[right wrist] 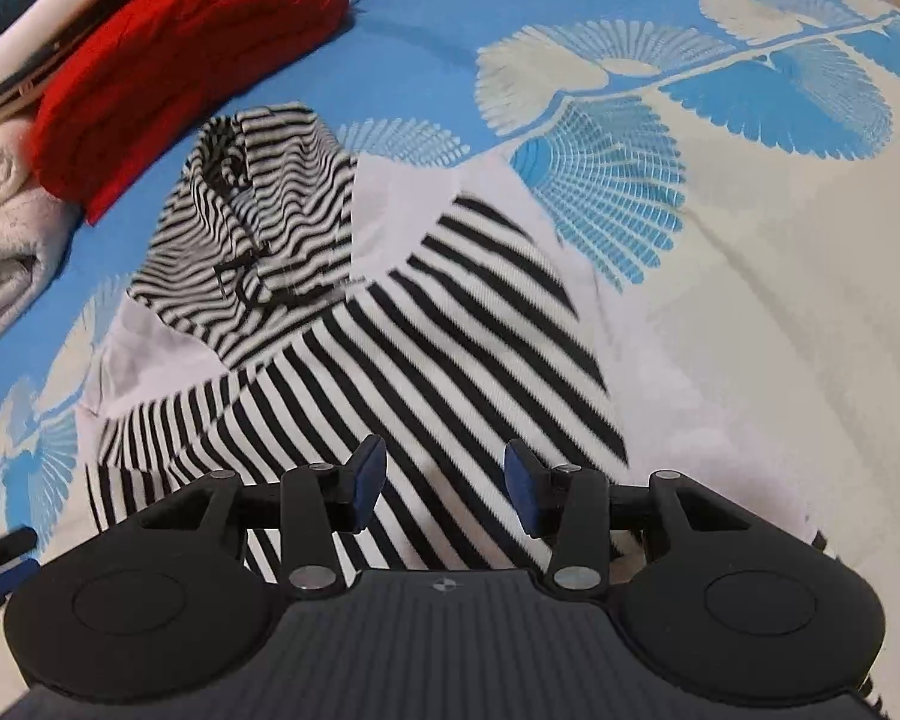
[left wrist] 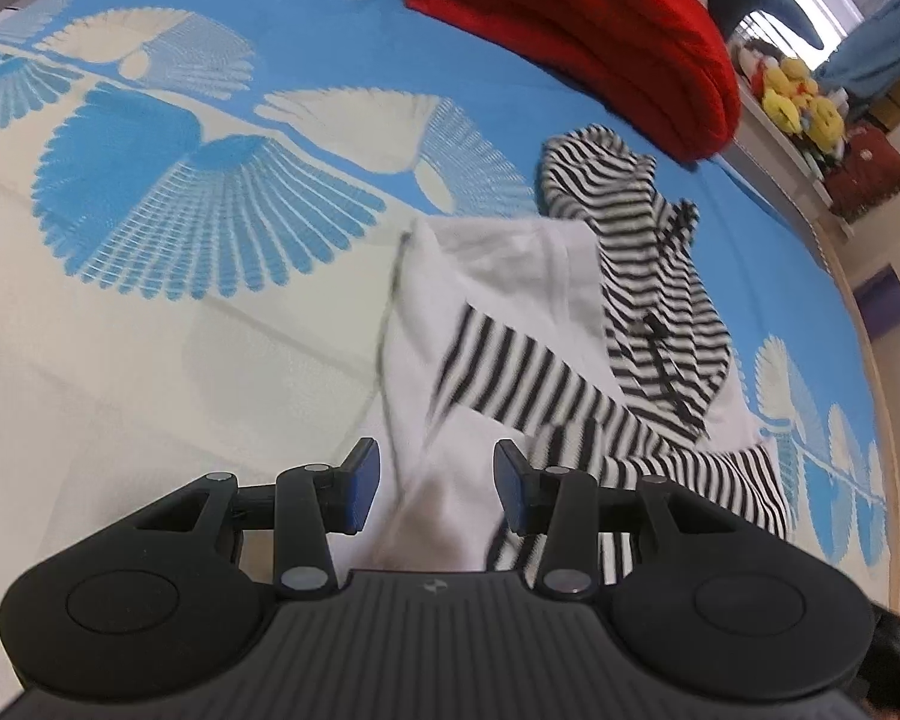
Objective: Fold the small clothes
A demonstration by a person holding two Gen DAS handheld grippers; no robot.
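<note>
A small hooded garment, white with black-and-white striped hood and sleeves (left wrist: 648, 300) (right wrist: 426, 336), lies crumpled on the blue and cream patterned bed cover (left wrist: 180, 330) (right wrist: 780, 300). In the left wrist view my left gripper (left wrist: 437, 489) hovers open over the garment's white part (left wrist: 450, 312), and the fabric between its blue pads is not pinched. My right gripper (right wrist: 446, 483) stands open just above a striped sleeve (right wrist: 480, 360), with the pads apart from the cloth. The hood (right wrist: 270, 198) with its dark drawstring lies at the garment's far end.
A folded red blanket (left wrist: 600, 30) (right wrist: 180, 54) lies just beyond the hood. A folded white towel (right wrist: 6, 228) is beside it. The bed's edge (left wrist: 870, 360) runs along the right, with yellow plush toys (left wrist: 801, 102) on a shelf behind.
</note>
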